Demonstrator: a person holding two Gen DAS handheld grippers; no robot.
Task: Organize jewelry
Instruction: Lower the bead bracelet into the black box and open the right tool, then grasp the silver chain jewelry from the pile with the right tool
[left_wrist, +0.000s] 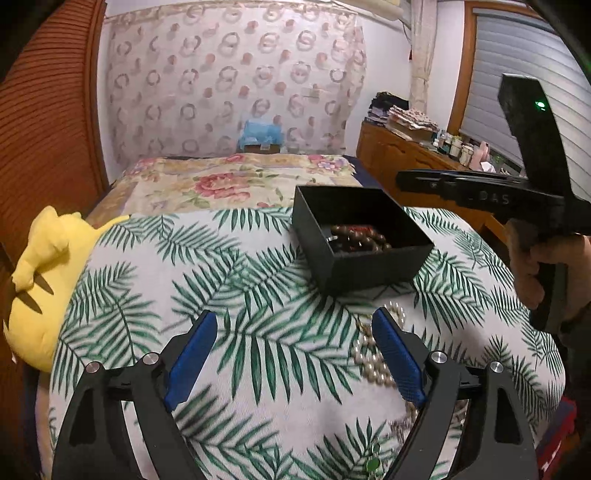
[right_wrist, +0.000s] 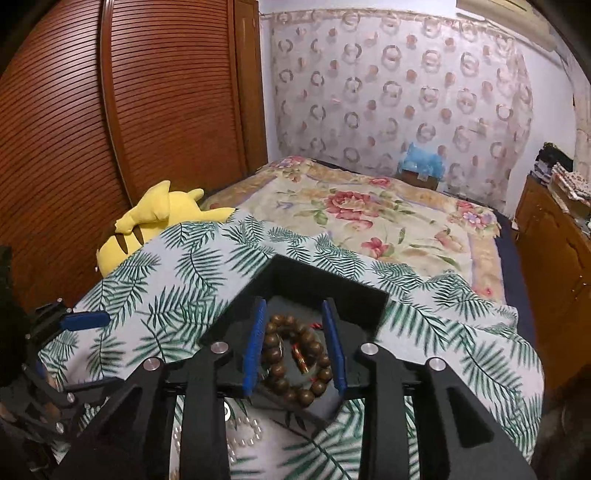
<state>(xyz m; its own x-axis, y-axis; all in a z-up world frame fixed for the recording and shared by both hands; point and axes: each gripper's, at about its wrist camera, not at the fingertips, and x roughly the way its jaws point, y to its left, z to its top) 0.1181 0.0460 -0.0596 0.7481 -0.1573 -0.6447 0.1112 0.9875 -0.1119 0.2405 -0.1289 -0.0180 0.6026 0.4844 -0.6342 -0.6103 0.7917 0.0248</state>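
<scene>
Wooden bead bracelet (right_wrist: 295, 358) lies inside the black box (left_wrist: 373, 266); right tongs (right_wrist: 297, 345) gape above it (apparently released). Left tongs (left_wrist: 295, 354) gape, empty, near the pearl necklace (left_wrist: 369, 354).

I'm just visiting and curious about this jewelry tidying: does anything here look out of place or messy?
Yes. A pearl necklace lies loose in a heap on the leaf-print cloth, outside the black box, where brown wooden beads already sit. A small green piece also lies on the cloth. Nothing looks broken.
</scene>
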